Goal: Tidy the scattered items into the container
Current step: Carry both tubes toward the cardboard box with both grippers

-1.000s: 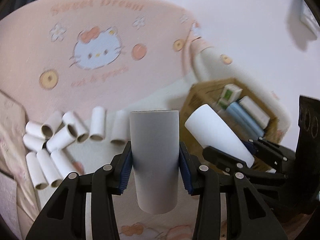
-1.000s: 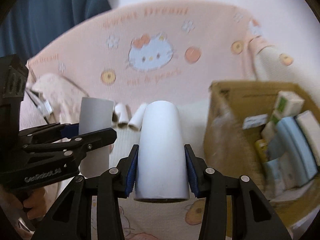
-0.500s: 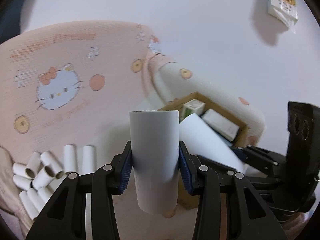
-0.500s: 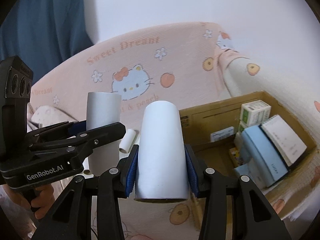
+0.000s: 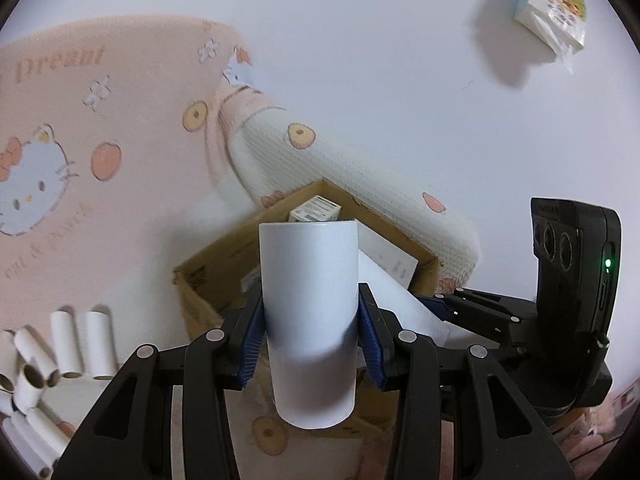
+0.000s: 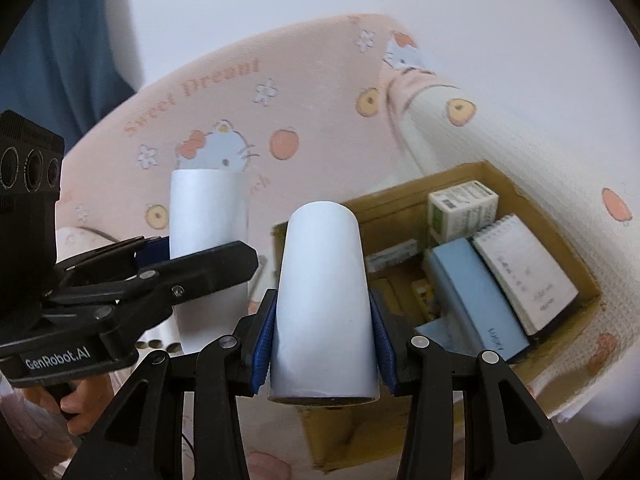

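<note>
Left wrist view: the left gripper (image 5: 308, 336) has its blue pads (image 5: 251, 340) clamped on a white paper tube (image 5: 308, 312) standing upright between them. That tube hides much of the cardboard box (image 5: 208, 276) behind it, where a small white carton (image 5: 316, 212) and a pale pad show. At the right, the right gripper (image 5: 448, 308) reaches in with a second tube (image 5: 400, 312). More loose tubes (image 5: 60, 356) lie heaped at the lower left on a pink bedsheet (image 5: 100, 120) printed with a cartoon cat and "Dream".

Right wrist view: its pads are closed on the second tube (image 6: 324, 300) beside the box's open top (image 6: 560, 248), which holds a spiral notepad (image 6: 524, 268), a blue case (image 6: 472, 288) with lettering too blurred to read, and a green-and-white carton (image 6: 460, 208). The left gripper body reads "GenRobot.AI" (image 6: 58, 358); the sheet, "Sweet Dream". A printed packet (image 5: 554, 4) probably hangs on the white wall.
</note>
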{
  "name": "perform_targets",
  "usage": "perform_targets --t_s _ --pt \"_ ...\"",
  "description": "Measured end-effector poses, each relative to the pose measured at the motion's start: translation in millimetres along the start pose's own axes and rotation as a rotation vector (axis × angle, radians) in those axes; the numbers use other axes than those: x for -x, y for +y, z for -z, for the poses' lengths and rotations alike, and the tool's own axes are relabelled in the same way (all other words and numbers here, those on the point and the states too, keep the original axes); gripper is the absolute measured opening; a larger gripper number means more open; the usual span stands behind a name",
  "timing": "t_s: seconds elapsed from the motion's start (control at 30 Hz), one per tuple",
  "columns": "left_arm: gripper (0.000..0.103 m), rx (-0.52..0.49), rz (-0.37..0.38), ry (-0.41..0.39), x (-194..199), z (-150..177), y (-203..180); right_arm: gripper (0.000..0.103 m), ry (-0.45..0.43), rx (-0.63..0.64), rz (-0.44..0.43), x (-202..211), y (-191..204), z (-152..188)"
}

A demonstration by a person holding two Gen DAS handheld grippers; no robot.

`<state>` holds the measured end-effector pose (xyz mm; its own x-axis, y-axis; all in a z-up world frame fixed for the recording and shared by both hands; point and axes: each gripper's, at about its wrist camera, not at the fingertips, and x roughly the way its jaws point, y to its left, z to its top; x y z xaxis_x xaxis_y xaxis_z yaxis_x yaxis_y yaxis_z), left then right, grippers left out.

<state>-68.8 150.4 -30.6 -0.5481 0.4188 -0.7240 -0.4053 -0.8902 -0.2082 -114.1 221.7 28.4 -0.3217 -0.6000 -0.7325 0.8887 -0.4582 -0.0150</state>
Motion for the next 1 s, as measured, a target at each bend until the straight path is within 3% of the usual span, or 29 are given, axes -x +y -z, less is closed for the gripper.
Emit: perform_targets --t_s 0.17,0.4,0.73,1.0 --pt "0.047 0.031 0.001 0.045 -27 -7 -1 0.041 0.102 0.008 0.068 -18 -15 0" --pt "0.047 0.065 0.005 0.102 -46 -13 2 0.041 0.304 -0.073 0.01 -56 -48 3" --pt "0.047 0.109 0.003 0.14 -55 -16 23 0.041 0.507 -0.037 0.042 -103 -55 -7" --pt "0.047 0.082 -0.057 0.126 -55 -18 33 0.041 0.709 -0.118 -0.059 -149 -60 -1"
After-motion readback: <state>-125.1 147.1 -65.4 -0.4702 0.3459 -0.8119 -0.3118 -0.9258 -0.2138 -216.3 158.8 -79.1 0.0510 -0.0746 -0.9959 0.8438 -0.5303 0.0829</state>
